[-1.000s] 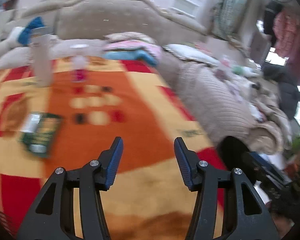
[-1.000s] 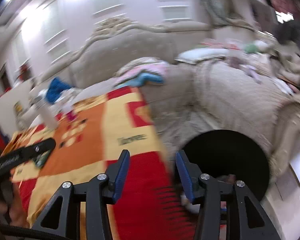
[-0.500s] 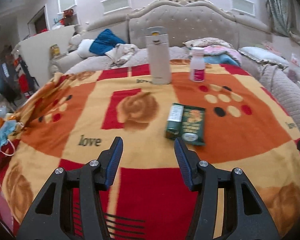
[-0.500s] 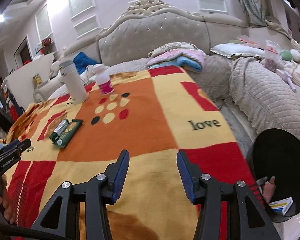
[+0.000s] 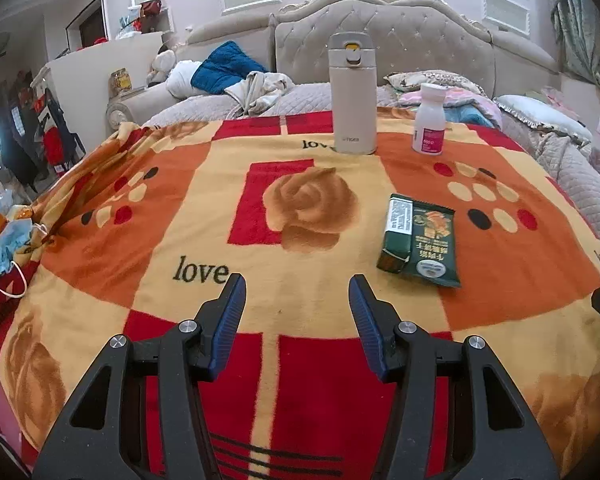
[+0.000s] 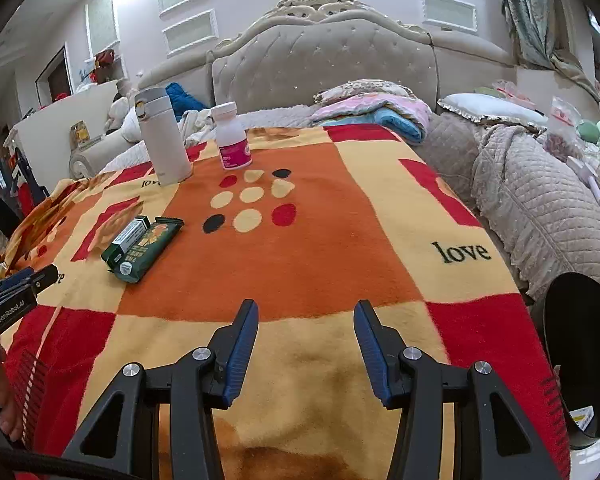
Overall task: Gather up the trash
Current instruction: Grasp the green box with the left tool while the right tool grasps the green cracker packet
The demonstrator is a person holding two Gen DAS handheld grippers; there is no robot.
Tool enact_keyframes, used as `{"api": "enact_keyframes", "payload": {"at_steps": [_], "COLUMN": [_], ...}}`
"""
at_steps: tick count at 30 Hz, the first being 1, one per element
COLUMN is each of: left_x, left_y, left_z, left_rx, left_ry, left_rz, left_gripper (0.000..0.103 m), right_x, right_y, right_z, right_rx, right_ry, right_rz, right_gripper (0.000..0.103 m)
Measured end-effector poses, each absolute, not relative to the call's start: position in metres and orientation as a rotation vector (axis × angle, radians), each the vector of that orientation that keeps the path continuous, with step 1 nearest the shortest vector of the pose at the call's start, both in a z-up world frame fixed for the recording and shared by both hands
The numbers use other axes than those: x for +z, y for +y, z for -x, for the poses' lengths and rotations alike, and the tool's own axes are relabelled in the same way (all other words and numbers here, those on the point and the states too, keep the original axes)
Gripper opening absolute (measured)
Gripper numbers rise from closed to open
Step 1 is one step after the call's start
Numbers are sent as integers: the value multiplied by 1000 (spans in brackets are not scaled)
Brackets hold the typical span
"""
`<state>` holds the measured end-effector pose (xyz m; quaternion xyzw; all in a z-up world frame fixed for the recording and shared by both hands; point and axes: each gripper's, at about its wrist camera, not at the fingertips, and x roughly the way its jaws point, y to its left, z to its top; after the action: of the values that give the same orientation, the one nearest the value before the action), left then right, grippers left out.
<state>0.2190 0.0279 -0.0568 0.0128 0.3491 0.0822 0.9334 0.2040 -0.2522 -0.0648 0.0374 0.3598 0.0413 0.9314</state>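
A dark green snack wrapper (image 5: 432,245) and a green box (image 5: 398,232) beside it lie flat on the orange and red blanket (image 5: 300,208). They also show in the right wrist view, wrapper (image 6: 148,250) and box (image 6: 129,237). My left gripper (image 5: 296,292) is open and empty, short of them and to their left. My right gripper (image 6: 305,314) is open and empty over the blanket's near part. A black trash bin (image 6: 580,356) stands at the blanket's right edge, with a small box inside.
A beige thermos (image 5: 352,94) and a white bottle with a pink label (image 5: 429,120) stand upright at the blanket's far side. A face mask (image 5: 6,248) hangs at the left edge. Quilts and pillows (image 6: 532,184) lie to the right. The left gripper's tip (image 6: 16,292) shows in the right view.
Both grippers have swung left from the bin and the quilted bed side to face the blanket and headboard. Both stayed open and empty. The wrapper and box have not moved.
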Motion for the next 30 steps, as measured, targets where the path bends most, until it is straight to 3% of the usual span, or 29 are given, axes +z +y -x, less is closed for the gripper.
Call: {"api": "enact_keyframes", "payload": {"at_steps": [7, 24, 25, 27, 30], "left_x": [-64, -82, -82, -82, -81], "left_y": [46, 4, 7, 11, 15], "left_z": [-243, -323, -323, -318, -299], "left_rx": [14, -116, -115, -123, -99], "left_ry": [761, 844, 846, 847, 835], "left_rz": [59, -10, 6, 26, 34], "left_gripper": [53, 54, 46, 20, 20], "right_x": [-68, -72, -72, -72, -73], "right_y": [-250, -255, -255, -255, -253], "right_z": [-207, -212, -212, -212, -212], "right_rx": [91, 107, 107, 104, 96], "right_ry": [760, 791, 792, 795, 796], "right_rz": [-75, -119, -118, -115, -106], "right_gripper": [48, 48, 48, 48, 48]}}
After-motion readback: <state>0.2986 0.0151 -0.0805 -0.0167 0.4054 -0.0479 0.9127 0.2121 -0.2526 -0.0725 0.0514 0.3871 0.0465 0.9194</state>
